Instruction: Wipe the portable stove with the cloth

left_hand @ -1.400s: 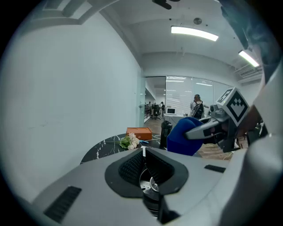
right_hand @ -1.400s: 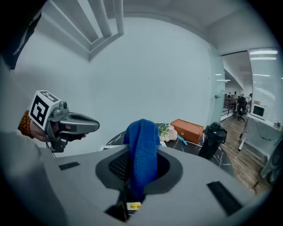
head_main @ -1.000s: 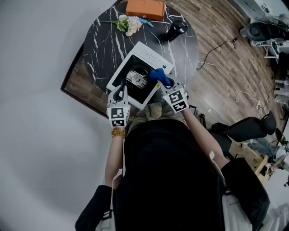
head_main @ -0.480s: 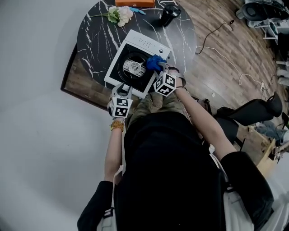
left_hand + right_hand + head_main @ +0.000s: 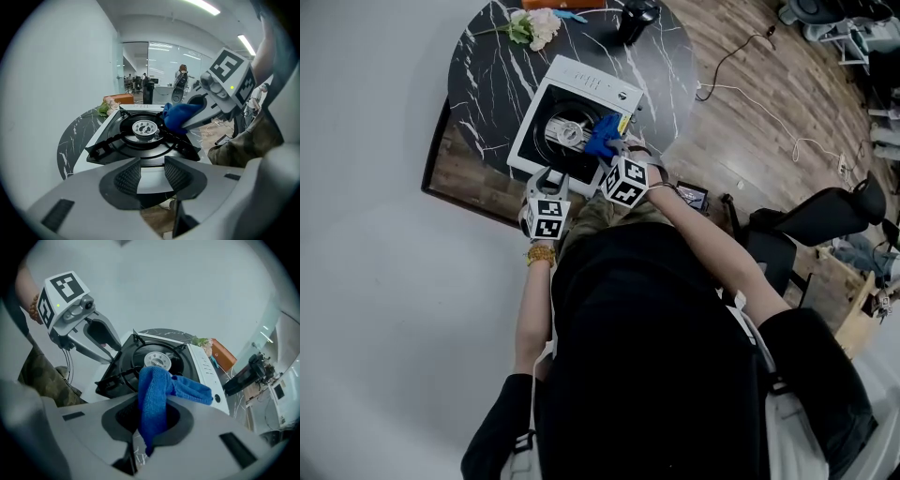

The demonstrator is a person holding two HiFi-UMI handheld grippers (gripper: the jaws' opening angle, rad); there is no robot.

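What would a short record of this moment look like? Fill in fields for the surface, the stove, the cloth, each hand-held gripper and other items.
Surface: round black marble table
Stove: white portable stove, near the table's front edge
Cloth: blue cloth, bunched beside the burner
Right hand-held gripper: shut on the blue cloth
Left hand-held gripper: open, jaws just been opening, nothing gripped, at the stove's near edge
Other items: flowers, dark container

stove (image 5: 587, 82): white body, black burner well with pan supports, silver burner head; sits flat on the marble table (image 5: 487, 66)
cloth (image 5: 602, 141): blue, bunched, over the stove's right side, pinched in right gripper (image 5: 612, 156)
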